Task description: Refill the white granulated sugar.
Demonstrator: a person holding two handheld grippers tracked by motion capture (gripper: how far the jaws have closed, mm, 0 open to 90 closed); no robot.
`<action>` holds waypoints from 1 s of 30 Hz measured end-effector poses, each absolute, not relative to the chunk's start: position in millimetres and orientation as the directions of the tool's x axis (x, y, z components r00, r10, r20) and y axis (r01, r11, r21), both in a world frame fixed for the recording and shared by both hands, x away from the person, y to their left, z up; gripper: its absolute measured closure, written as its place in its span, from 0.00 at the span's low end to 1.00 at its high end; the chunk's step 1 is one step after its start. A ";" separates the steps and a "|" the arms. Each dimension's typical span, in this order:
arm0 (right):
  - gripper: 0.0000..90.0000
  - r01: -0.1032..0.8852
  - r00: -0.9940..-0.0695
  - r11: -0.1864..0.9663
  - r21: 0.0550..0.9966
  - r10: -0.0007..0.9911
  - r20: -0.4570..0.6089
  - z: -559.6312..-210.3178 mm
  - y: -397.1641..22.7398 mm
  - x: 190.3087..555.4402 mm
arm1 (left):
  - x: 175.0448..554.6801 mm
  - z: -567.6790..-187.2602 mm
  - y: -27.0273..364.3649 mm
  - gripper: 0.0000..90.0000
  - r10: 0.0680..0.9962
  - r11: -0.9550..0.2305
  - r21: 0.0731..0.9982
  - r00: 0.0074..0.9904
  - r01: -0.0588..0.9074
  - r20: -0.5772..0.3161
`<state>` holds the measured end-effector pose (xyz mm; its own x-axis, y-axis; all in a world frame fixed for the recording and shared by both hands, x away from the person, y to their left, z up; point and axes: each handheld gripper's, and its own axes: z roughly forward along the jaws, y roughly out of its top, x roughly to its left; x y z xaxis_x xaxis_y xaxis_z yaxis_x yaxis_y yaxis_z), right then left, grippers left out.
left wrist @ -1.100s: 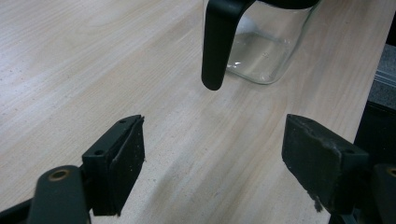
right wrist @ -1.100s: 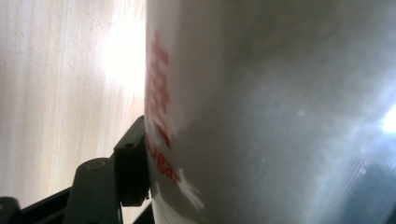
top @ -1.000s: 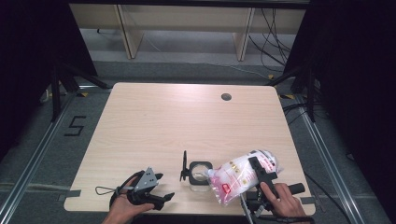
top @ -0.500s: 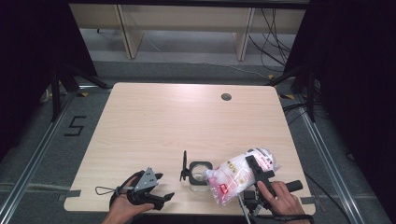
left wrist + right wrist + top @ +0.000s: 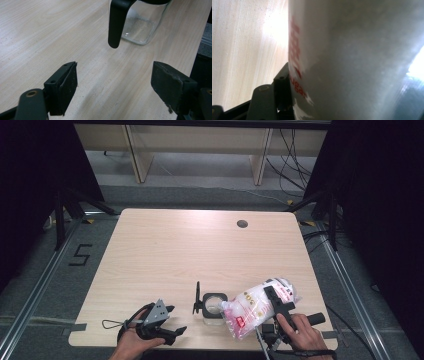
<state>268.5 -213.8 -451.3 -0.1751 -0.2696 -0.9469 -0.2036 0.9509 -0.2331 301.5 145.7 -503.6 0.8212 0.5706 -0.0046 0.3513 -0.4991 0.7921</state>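
A white plastic bag (image 5: 255, 307) with red print hangs tilted near the table's front right, and my right gripper (image 5: 270, 298) is shut on its middle. In the right gripper view the bag (image 5: 352, 62) presses against the left pad (image 5: 283, 91). The bag's lower corner rests over the mouth of a small clear glass jar (image 5: 214, 306) with a black rim, whose black lid (image 5: 197, 299) stands swung open on its left. My left gripper (image 5: 176, 319) rests near the front edge, left of the jar, open with nothing between its pads. In its own view the jar (image 5: 137, 27) stands ahead of the open jaws (image 5: 115, 80).
The light wooden table (image 5: 190, 250) has a round cable hole (image 5: 242, 224) at the back right. Its front edge runs just under both hands. Dark frames and cables stand on the floor around it, with shelving behind.
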 end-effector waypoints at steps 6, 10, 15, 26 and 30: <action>0.40 -0.213 -0.145 0.962 -0.170 -0.203 -0.968 -456.4 -217.2 268.9 | 301.3 -503.0 145.6 0.23 0.561 -0.509 0.787 0.828 0.349 -0.004; 0.40 -0.217 -0.139 0.954 -0.207 -0.240 -0.961 -454.8 -216.4 268.8 | 300.7 -503.2 145.1 0.23 0.562 -0.508 0.786 0.827 0.352 -0.007; 0.40 -0.217 -0.137 0.960 -0.176 -0.209 -0.968 -456.9 -217.6 268.6 | 300.3 -504.7 143.6 0.23 0.559 -0.501 0.791 0.829 0.353 -0.016; 0.40 -0.213 -0.130 0.950 -0.230 -0.261 -0.957 -453.1 -216.2 267.0 | 300.5 -504.4 143.6 0.23 0.549 -0.519 0.790 0.836 0.326 0.015; 0.41 -0.223 -0.113 0.943 -0.248 -0.277 -0.954 -450.5 -215.0 266.7 | 300.0 -505.0 142.6 0.23 0.557 -0.503 0.797 0.831 0.335 0.002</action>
